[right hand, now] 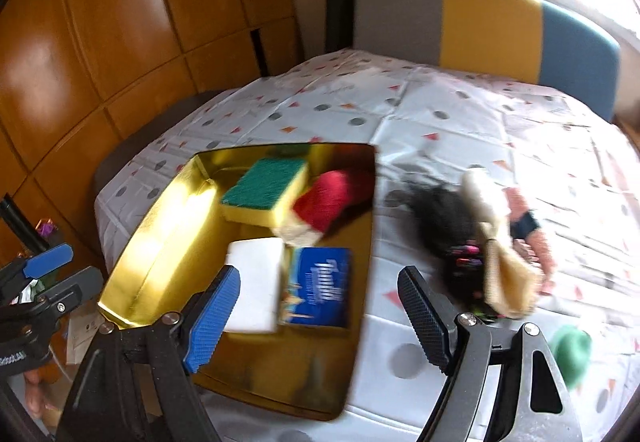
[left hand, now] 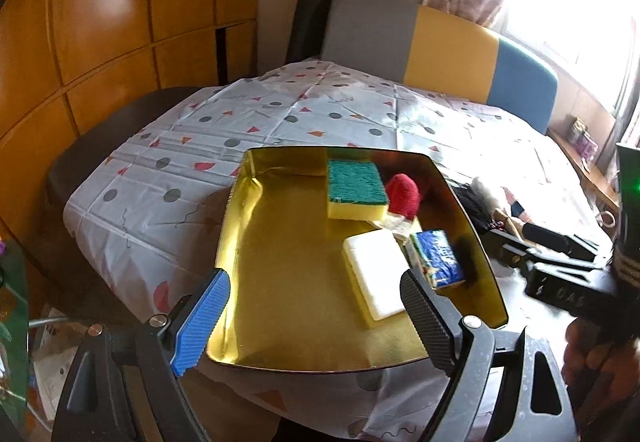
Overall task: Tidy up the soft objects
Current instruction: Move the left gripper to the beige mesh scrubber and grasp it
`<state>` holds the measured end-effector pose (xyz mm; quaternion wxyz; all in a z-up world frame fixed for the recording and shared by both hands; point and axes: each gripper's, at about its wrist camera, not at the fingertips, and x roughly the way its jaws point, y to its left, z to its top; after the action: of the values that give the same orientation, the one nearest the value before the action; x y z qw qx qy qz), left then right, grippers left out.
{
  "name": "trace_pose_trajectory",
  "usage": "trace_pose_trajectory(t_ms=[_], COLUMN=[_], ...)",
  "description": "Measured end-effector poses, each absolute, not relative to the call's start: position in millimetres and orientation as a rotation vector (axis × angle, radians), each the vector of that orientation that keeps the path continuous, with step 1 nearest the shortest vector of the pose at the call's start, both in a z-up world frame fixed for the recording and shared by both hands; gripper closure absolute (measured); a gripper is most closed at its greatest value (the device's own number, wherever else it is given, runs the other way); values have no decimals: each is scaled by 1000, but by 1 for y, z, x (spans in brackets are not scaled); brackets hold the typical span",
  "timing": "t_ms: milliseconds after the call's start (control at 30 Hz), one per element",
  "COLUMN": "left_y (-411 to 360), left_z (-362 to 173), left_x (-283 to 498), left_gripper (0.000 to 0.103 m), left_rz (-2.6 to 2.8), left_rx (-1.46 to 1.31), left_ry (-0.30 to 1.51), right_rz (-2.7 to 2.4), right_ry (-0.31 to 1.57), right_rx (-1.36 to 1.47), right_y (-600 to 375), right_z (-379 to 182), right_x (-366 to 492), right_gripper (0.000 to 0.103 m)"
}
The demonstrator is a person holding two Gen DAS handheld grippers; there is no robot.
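On the counter, the gold tray (right hand: 152, 238) is the landmark. Left of it, the left gripper (left hand: 316, 316) hovers with jaws wide apart, holding nothing. Inside the tray lie the green sponge (right hand: 266, 190), red sock (right hand: 332, 202), white sponge (right hand: 256, 282) and blue tissue pack (right hand: 320, 292). The right gripper (right hand: 320, 316) hangs over the tray's right edge, jaws spread and empty (apparently just after a drop-off). Right of the tray, the doll (right hand: 476, 238) and a green object (right hand: 572, 354) remain on the cloth; the next move probably calls for reaching right and closing on the doll.
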<state>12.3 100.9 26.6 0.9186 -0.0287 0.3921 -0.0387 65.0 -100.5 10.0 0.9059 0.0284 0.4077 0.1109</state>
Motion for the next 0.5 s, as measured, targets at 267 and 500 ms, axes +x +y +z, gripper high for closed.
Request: trace_pose_trajectory(t_ms=[267, 500], left_y=[69, 42], left_z=[26, 23], left_x=[16, 18], left_gripper=[15, 15], left_rz=[-142, -196], left_rx=[-2, 43], left_ry=[821, 836], right_rz=[113, 6], right_ry=[810, 795], right_rx=[70, 88], right_y=[-163, -220], right_z=[20, 22], right_x=[52, 45], right_gripper=[21, 21])
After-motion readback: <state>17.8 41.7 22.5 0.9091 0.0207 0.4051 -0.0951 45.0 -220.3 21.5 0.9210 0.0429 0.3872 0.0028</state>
